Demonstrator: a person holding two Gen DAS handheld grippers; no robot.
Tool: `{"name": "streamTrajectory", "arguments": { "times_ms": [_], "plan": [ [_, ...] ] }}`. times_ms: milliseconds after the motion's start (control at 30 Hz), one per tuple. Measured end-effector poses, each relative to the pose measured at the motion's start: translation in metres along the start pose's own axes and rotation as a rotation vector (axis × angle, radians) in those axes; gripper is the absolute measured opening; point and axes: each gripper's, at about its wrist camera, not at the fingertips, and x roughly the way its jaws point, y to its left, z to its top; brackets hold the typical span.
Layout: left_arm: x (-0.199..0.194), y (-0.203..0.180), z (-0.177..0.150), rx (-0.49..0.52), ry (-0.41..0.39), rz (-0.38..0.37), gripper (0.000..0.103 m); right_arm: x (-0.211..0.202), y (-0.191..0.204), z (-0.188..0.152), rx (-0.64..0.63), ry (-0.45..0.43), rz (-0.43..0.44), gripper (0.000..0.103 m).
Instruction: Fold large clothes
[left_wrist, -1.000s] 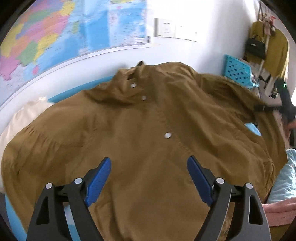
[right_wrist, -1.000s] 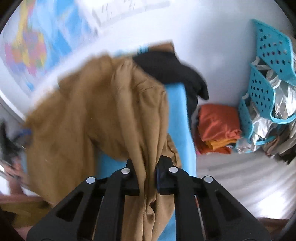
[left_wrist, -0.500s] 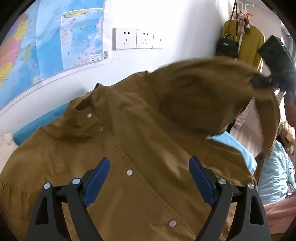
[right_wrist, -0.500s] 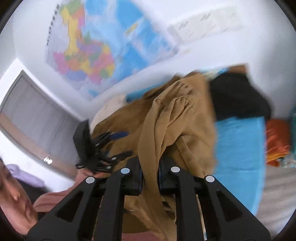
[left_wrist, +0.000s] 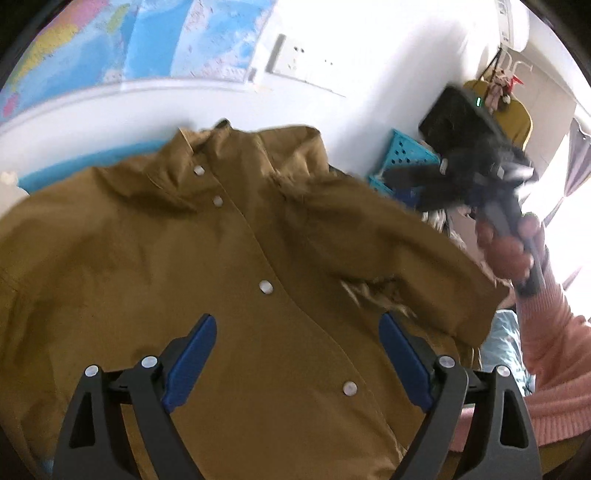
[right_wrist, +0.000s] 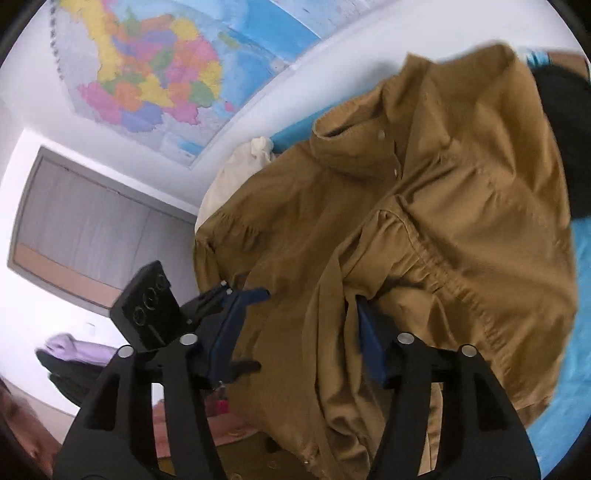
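Sleeve (right_wrist: 332, 314) of brown shirt (left_wrist: 221, 277) hangs between right gripper's (right_wrist: 299, 332) parted fingers; left gripper (left_wrist: 295, 350) fingers apart

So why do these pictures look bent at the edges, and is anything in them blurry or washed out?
Left wrist view: the fisheye lens curves the wall and map; the right gripper is smeared by motion blur, and window light washes out the right side. Right wrist view: sharper on the brown jacket, with the same rounded distortion, dark corners and a soft far right edge.
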Motion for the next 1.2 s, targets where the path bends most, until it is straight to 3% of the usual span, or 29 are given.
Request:
{"name": "streamTrajectory", "arguments": {
  "times_ms": [167,233,333,367,400,433,500,700,800,867,900,933,1000,1033,1167,1200],
  "plan": [
    [0.017,0.003,0.000,-0.005,0.030,-0.040,0.087,-0.037,0.015,-0.039,-0.177,0.021,-0.235,0.068],
    [0.021,0.005,0.002,-0.002,0.034,-0.052,0.087,-0.049,0.017,-0.064,-0.248,0.033,-0.333,0.079],
    [0.026,0.005,0.005,0.012,0.031,-0.074,0.087,-0.044,0.017,-0.099,-0.314,0.102,-0.398,0.082],
    [0.028,0.005,0.006,0.013,0.033,-0.081,0.087,-0.037,0.013,-0.110,-0.317,0.139,-0.425,0.079],
    [0.029,0.004,0.007,0.014,0.033,-0.086,0.087,-0.031,0.012,-0.115,-0.317,0.166,-0.427,0.067],
    [0.030,0.003,0.008,0.014,0.033,-0.094,0.087,-0.021,0.011,-0.121,-0.312,0.205,-0.396,0.047],
    [0.029,0.002,0.012,0.015,0.025,-0.091,0.087,-0.008,0.016,-0.127,-0.336,0.243,-0.318,0.022],
    [0.002,0.009,0.011,-0.007,-0.030,-0.108,0.087,0.027,0.030,-0.109,-0.343,0.208,-0.107,0.006],
    [-0.004,0.015,0.002,-0.037,-0.018,-0.109,0.089,0.031,0.033,-0.088,-0.368,0.166,-0.086,0.014],
    [0.003,0.012,-0.007,-0.054,0.021,-0.127,0.089,0.010,0.021,-0.063,-0.337,0.056,-0.094,0.022],
    [0.008,0.008,-0.013,-0.052,0.046,-0.141,0.089,0.000,0.015,-0.052,-0.332,-0.002,-0.148,0.042],
    [0.015,0.002,-0.018,-0.044,0.070,-0.164,0.089,-0.012,0.003,-0.037,-0.320,-0.098,-0.266,0.064],
    [0.027,-0.010,-0.024,-0.032,0.104,-0.202,0.089,-0.025,-0.027,-0.010,-0.278,-0.214,-0.441,0.079],
    [0.037,-0.018,-0.026,-0.028,0.119,-0.233,0.089,-0.026,-0.042,0.002,-0.252,-0.236,-0.487,0.084],
    [0.060,-0.039,-0.027,-0.021,0.157,-0.270,0.086,-0.013,-0.127,0.045,-0.027,-0.234,-0.487,0.081],
    [0.063,-0.044,-0.027,-0.004,0.166,-0.274,0.072,-0.011,-0.143,0.049,0.008,-0.235,-0.460,0.082]
  ]
}}
